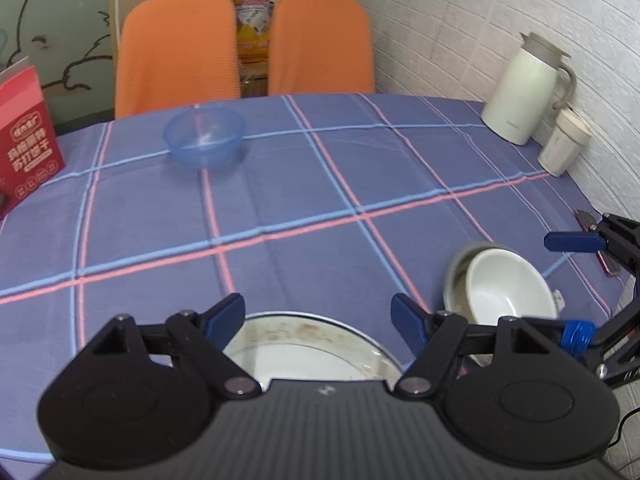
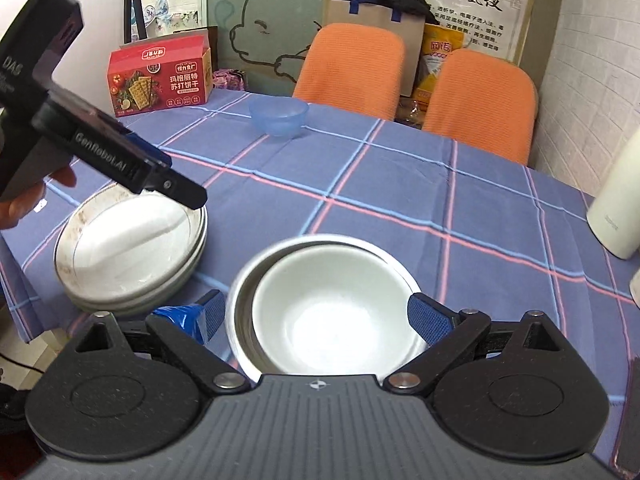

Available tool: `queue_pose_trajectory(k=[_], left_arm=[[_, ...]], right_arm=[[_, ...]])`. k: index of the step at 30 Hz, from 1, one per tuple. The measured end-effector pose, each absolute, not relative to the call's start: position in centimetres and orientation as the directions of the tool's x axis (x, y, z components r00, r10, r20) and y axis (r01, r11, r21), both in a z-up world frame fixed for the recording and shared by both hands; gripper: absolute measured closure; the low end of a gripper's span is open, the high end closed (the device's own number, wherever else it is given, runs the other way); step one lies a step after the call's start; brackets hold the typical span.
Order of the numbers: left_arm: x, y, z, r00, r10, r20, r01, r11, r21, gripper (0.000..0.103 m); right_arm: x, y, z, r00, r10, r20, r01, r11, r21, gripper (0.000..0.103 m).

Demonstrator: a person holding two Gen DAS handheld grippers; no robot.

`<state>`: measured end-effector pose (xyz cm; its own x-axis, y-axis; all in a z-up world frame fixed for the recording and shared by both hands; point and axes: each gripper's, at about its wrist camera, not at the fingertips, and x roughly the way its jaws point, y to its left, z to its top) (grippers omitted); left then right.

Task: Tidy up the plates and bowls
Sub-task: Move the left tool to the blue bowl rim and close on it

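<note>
From the left wrist we see only the far rim of the plates (image 1: 308,344) under our left hand-held gripper (image 1: 318,320), while the right wrist view shows them whole: a stack of white plates (image 2: 128,252) with brownish stains on the top one, sitting near the bench's (image 2: 400,208) near left edge. The right view also shows a thumb and part of a hand (image 2: 24,196) on the left tool's black body, which the left view does not. The left view alone shows the cream jug (image 1: 524,92) in full with a lidded cup (image 1: 564,144) just beside it at the wall. A white bowl (image 2: 340,312) sits nested inside a metal bowl (image 2: 240,300), off-centre toward its right side, and nothing else is in it. A clear blue bowl (image 1: 204,136) stands empty, well apart, at the far side near two orange chairs (image 1: 248,44). A red cracker box (image 2: 160,80) stands at the far left. Our left hand-held gripper hovers over the plate stack with its fingers spread wide, gripping nothing. Our right hand-held gripper (image 2: 316,316) is likewise wide, its blue pads (image 2: 428,316) standing either side of the nested bowls, not clamped on them.
</note>
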<state>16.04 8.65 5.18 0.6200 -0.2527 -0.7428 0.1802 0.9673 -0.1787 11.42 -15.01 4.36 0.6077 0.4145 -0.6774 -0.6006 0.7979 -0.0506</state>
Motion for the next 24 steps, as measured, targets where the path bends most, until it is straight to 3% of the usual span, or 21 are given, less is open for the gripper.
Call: queue_pose_trajectory(k=[9,15,24], left_arm=[[23.0,15.9,4.9,0.667,-0.206,-0.716,0.069,0.974,-0.217,0.029],[29.8,20.0,4.5,0.690,-0.170,-0.704,-0.032,0.964,-0.264,0.029],[39.1,19.5,0.8,0.649,-0.176,-0.740,-0.029,0.966,-0.255,0.029]], right_arm=[[19.4,-9.6,5.5,0.590,0.447,-0.672,-0.581,0.813,0.032,0.017],[26.5,-3.1,5.7,0.597,0.437,-0.672,-0.594,0.804,-0.005,0.017],[32.1,2.5,2.0,0.538,0.407,-0.738,-0.637,0.770,-0.040,0.017]])
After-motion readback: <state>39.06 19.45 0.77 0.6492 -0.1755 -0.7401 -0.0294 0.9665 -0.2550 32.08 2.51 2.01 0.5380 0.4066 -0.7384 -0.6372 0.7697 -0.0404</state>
